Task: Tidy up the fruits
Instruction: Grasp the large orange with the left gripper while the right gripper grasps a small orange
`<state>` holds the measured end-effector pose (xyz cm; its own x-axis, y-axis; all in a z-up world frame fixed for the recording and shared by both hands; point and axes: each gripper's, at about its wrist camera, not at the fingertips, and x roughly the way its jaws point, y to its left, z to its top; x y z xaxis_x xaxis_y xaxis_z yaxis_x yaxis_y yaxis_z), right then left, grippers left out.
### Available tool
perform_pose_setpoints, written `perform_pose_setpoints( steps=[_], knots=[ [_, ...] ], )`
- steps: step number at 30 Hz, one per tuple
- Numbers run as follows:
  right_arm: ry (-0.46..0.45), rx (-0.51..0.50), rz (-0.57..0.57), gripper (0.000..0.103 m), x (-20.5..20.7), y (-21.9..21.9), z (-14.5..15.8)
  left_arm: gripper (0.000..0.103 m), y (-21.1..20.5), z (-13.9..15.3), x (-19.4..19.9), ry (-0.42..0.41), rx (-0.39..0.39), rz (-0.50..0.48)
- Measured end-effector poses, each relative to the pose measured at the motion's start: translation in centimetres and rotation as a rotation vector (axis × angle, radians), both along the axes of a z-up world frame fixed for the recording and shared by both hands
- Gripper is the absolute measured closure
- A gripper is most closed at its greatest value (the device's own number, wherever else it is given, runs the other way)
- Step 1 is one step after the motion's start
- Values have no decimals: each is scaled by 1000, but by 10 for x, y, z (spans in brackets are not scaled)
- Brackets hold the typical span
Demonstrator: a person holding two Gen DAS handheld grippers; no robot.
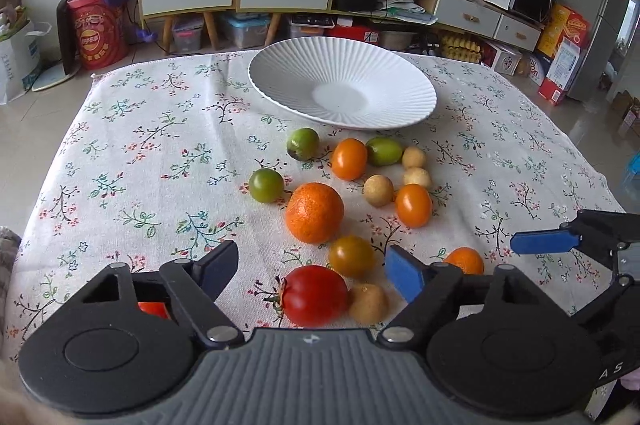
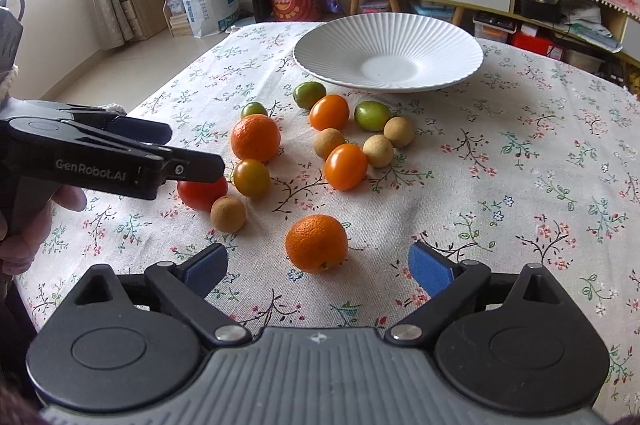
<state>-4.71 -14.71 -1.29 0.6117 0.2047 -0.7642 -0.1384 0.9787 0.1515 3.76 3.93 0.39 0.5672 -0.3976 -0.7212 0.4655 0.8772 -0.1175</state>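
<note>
Lying between the spread, empty fingers of the left gripper (image 1: 314,271) is a red tomato (image 1: 315,295); a tan fruit (image 1: 368,302) touches it. The right gripper (image 2: 316,267), also spread, frames a small orange (image 2: 316,243). The white plate (image 2: 320,55) sits beyond.

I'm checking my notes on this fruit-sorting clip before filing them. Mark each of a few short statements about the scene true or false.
1. The white plate holds no fruit. True.
2. The left gripper is clamped on the red tomato. False: its jaws stand apart, with the tomato between them but not pressed.
3. The right gripper has an orange lying between its open fingers. True.
4. All the fruit lies on the floral tablecloth. True.
5. Only one orange is on the table. False: a second orange lies farther back.
</note>
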Motion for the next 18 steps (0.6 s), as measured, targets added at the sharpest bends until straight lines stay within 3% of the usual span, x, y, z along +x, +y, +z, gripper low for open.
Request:
perform_pose_setpoints(
  steps=[9, 12, 18],
  knots=[
    [18, -10, 13, 40, 1, 6, -6, 43, -2, -13, 17, 5, -97, 26],
    [9, -7, 11, 45, 2, 6, -7, 51, -1, -18, 20, 13, -113, 39],
    [3, -9, 2, 53, 5, 6, -7, 57, 1, -21, 26, 14, -149, 52]
  ],
)
